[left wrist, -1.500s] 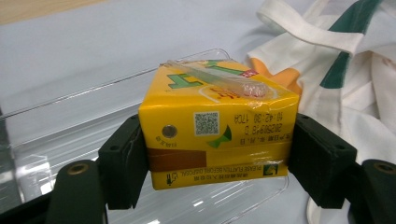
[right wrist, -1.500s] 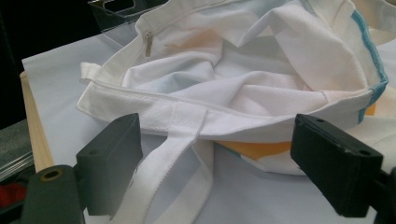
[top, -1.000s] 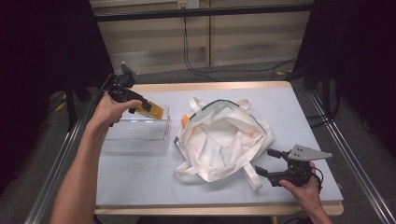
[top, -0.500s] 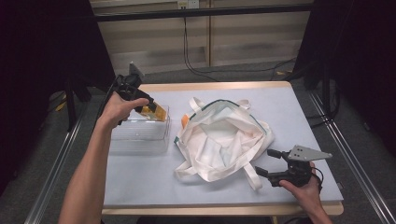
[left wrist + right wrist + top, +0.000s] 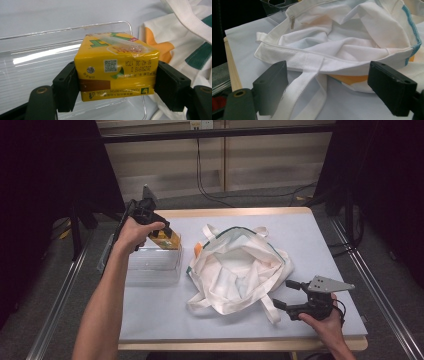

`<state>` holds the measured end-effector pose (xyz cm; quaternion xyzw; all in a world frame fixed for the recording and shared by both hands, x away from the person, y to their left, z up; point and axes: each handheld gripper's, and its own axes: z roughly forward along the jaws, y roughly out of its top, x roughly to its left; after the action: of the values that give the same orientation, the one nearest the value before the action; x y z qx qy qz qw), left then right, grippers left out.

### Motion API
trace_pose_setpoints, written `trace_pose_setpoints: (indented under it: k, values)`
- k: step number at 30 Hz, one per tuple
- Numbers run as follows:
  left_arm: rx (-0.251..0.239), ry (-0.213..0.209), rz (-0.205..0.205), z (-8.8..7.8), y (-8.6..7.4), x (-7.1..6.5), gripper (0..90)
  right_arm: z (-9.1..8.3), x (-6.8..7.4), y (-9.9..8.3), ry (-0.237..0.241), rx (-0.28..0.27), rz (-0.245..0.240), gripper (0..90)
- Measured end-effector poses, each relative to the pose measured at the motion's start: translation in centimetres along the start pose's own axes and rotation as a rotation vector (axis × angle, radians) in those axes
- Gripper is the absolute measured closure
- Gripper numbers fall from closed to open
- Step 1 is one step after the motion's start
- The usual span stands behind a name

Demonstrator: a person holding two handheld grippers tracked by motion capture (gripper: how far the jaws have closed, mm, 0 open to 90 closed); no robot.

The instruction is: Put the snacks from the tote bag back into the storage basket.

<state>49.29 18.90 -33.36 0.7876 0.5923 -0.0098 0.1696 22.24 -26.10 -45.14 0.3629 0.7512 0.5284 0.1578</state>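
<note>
Your left tongs point(image 5: 116, 82) hold a yellow carton point(image 5: 117, 70), one pad on each short end, so the carton's long side runs straight across from pad to pad. In the high view the carton point(image 5: 166, 239) sits in the upper left of the frame. It hangs over the far right corner of the clear bin point(image 5: 152, 265). In the left gripper view the bin point(image 5: 37, 62) lies just under and behind the carton, and I see nothing else inside it. It looks like a short way down would set the carton in.

The white bag point(image 5: 239, 267) lies in the middle of the counter point(image 5: 160, 312), close beside the bin, with its mouth open. I can't see anything inside it.

Your right tongs point(image 5: 280, 294) are at the lower right. They are wide and hold nothing. A bag strap point(image 5: 302, 92) lies between the pads, but they do not press on it. Your left hand is much nearer the bin.
</note>
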Motion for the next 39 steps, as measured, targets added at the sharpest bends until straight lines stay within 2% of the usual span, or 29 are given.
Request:
trace_pose_setpoints:
  k: [5, 9, 13, 14, 15, 16, 17, 18, 22, 24, 29, 31, 36, 39]
  values:
    - [0.000, 0.016, 0.005, 0.3, 0.4, -0.1, 27.3, 0.0, 0.0, 0.0, 0.000, -0.004, -0.001, 16.3]
    - [0.030, 0.002, 0.007, 0.4, 1.0, 0.1, 27.3, 0.0, 0.1, 0.0, 0.003, -0.005, -0.003, 16.3]
    - [0.033, 0.022, 0.009, 0.9, 1.6, -0.2, 27.4, 0.0, 0.2, 0.0, 0.012, -0.002, -0.006, 16.3]
    - [0.047, 0.032, 0.036, 1.0, 1.7, -0.3, 27.4, 0.1, 0.2, 0.0, 0.013, -0.002, -0.007, 16.3]
    - [0.051, 0.041, 0.034, 1.3, 1.7, -0.5, 27.5, 0.0, 0.2, 0.0, 0.012, -0.003, -0.008, 16.3]
    - [0.046, 0.043, 0.032, 1.4, 1.8, -0.5, 27.4, 0.0, 0.1, 0.0, 0.012, -0.002, -0.005, 16.3]
    - [0.010, 0.043, 0.032, 1.5, 1.8, -0.7, 27.5, 0.0, 0.1, 0.0, 0.012, -0.002, -0.005, 16.3]
    - [0.001, 0.050, 0.029, 1.6, 1.9, -0.6, 27.6, 0.0, 0.1, 0.0, 0.009, -0.003, -0.002, 16.3]
    - [0.024, 0.055, -0.002, 2.5, 1.8, -0.5, 27.7, 0.0, 0.1, 0.0, 0.012, -0.001, -0.008, 16.3]
    - [0.027, 0.059, 0.005, 2.9, 1.8, -0.6, 27.7, 0.1, 0.2, 0.0, 0.013, -0.001, -0.007, 16.3]
    - [0.026, 0.067, -0.022, 3.4, 1.8, -0.7, 27.8, 0.1, 0.1, 0.0, 0.011, -0.001, -0.008, 16.3]
    - [0.029, 0.079, -0.012, 3.5, 1.8, -1.0, 27.8, 0.1, 0.1, 0.0, 0.011, -0.002, -0.007, 16.3]
    - [0.013, 0.094, -0.026, 3.7, 1.8, -1.2, 27.8, 0.0, 0.1, 0.0, 0.015, 0.000, -0.008, 16.3]
    - [-0.003, 0.096, -0.069, 3.8, 1.7, -1.2, 27.8, 0.1, 0.0, 0.0, 0.015, 0.002, -0.009, 16.3]
